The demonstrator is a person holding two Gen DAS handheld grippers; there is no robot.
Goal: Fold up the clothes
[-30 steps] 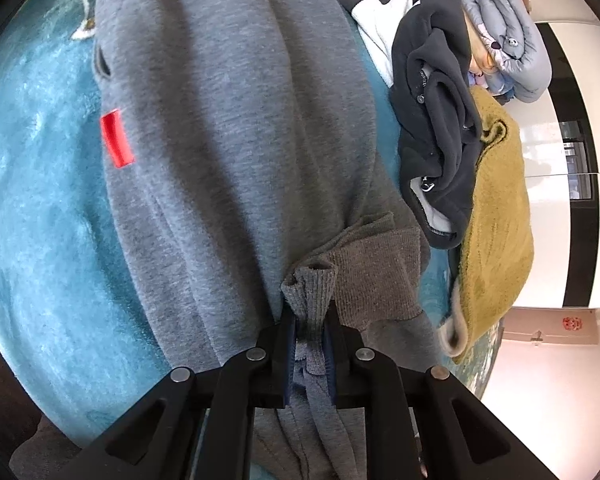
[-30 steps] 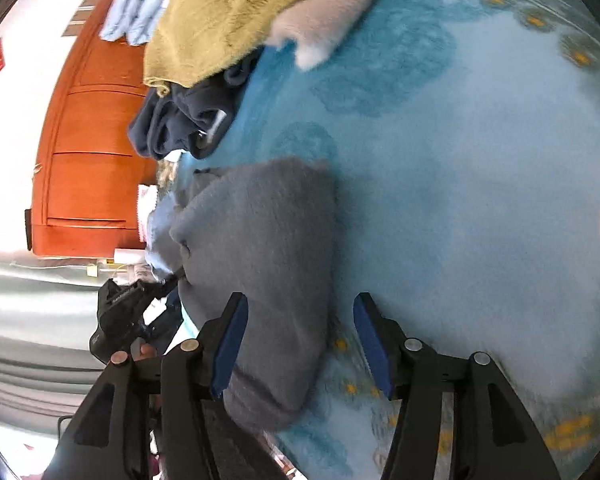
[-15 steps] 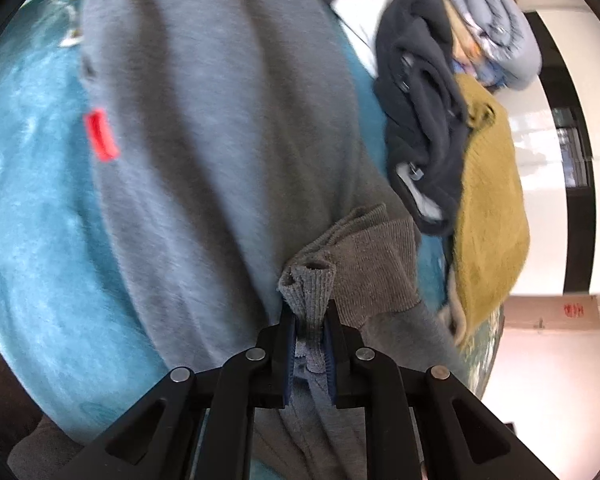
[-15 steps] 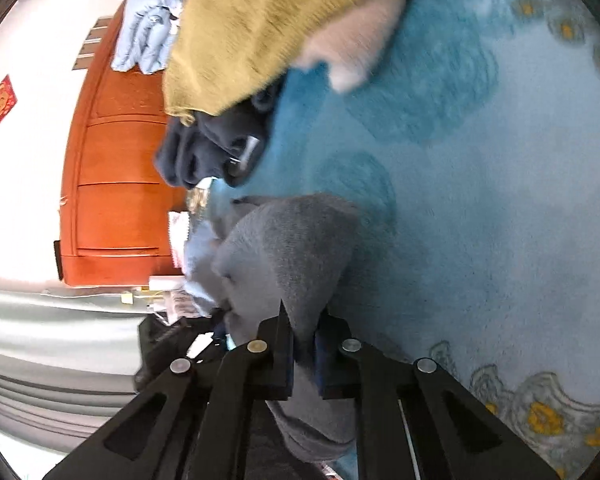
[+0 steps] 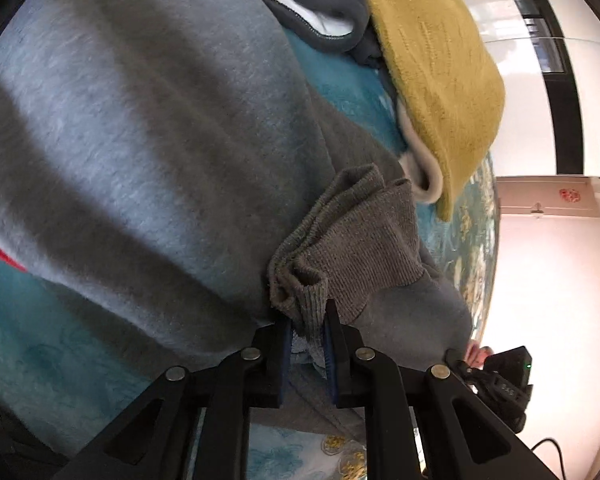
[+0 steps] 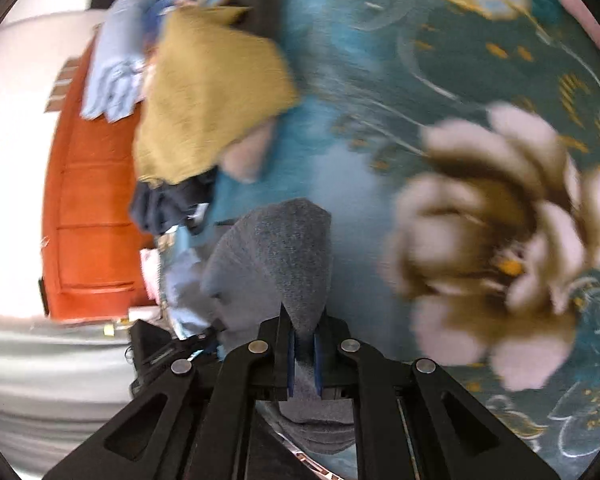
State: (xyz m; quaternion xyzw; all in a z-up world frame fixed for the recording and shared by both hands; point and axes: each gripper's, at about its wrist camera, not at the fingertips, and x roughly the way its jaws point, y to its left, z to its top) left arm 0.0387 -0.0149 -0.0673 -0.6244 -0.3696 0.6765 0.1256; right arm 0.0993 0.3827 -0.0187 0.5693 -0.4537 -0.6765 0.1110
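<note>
A grey sweatshirt (image 5: pixel 148 128) lies spread over the teal patterned rug (image 5: pixel 40 360). My left gripper (image 5: pixel 307 320) is shut on its ribbed cuff (image 5: pixel 352 248), bunched between the jaws. A red tag (image 5: pixel 4 254) shows at the sweatshirt's left edge. In the right wrist view my right gripper (image 6: pixel 303 336) is shut on a fold of the same grey sweatshirt (image 6: pixel 284 252), lifted off the rug (image 6: pixel 400 60). The view is blurred by motion.
A mustard yellow garment (image 5: pixel 436 60) and a dark grey zip jacket (image 5: pixel 324 4) lie beyond the sweatshirt. The right wrist view shows them too, mustard garment (image 6: pixel 208 92), plus light blue clothes (image 6: pixel 116 68), an orange wooden cabinet (image 6: pixel 88 208) and a large flower pattern (image 6: pixel 500 248).
My right gripper closed on the sweatshirt and lifted it, swinging over the rug. My left gripper kept hold of the cuff and moved toward the mustard garment.
</note>
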